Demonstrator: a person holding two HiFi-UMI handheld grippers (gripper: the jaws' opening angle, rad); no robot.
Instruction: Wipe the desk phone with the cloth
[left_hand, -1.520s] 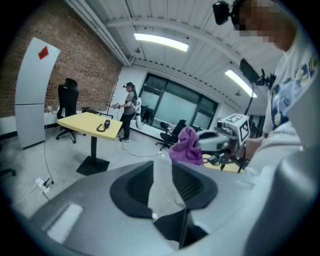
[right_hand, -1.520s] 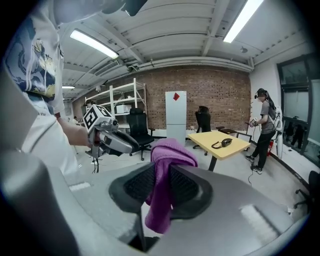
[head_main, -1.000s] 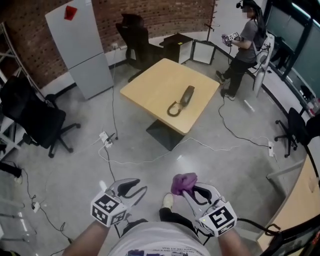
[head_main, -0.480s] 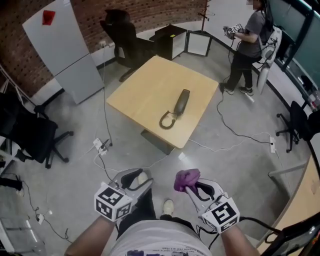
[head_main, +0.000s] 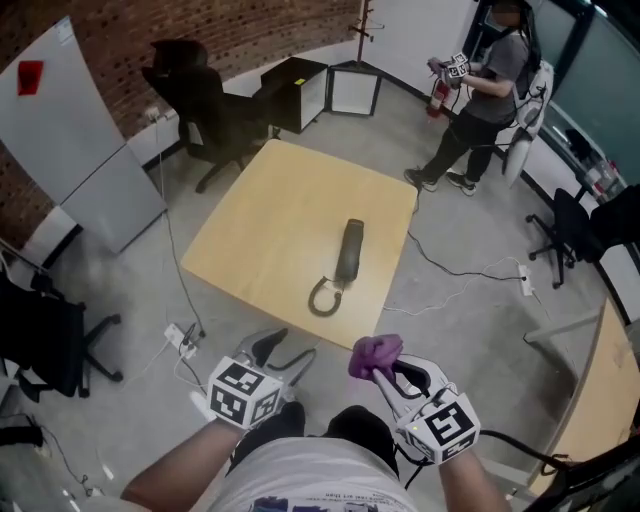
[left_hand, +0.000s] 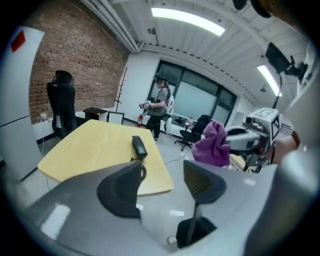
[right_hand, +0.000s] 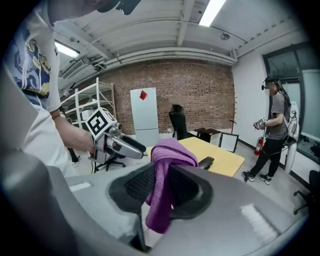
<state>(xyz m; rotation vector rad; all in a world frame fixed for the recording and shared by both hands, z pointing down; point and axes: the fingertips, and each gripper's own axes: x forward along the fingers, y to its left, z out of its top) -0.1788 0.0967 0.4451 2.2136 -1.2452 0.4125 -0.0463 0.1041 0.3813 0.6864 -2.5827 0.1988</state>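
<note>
A black desk phone handset (head_main: 349, 249) lies on a light wooden table (head_main: 270, 235), its coiled cord (head_main: 321, 298) looping near the front edge. In the head view my left gripper (head_main: 285, 350) hovers just short of that edge. It is open, its jaws have just been opening, and nothing is between them (left_hand: 162, 175). The left gripper view shows the handset (left_hand: 139, 145) ahead on the table (left_hand: 85, 150). My right gripper (head_main: 382, 370) is shut on a purple cloth (head_main: 375, 355), which drapes between the jaws (right_hand: 162, 180). The cloth (right_hand: 167, 155) partly hides the phone (right_hand: 206, 162).
A person in a grey top (head_main: 482, 80) stands beyond the table's far right corner, holding grippers. Black office chairs (head_main: 195, 95) (head_main: 555, 225) flank the table, and a black cabinet (head_main: 295, 90) stands behind it. A white panel (head_main: 70, 150) leans at left. Cables and a power strip (head_main: 178, 340) lie on the floor.
Both grippers have travelled toward the table, which now lies much closer below them. The left jaws stand wider apart. The purple cloth stays in the right gripper.
</note>
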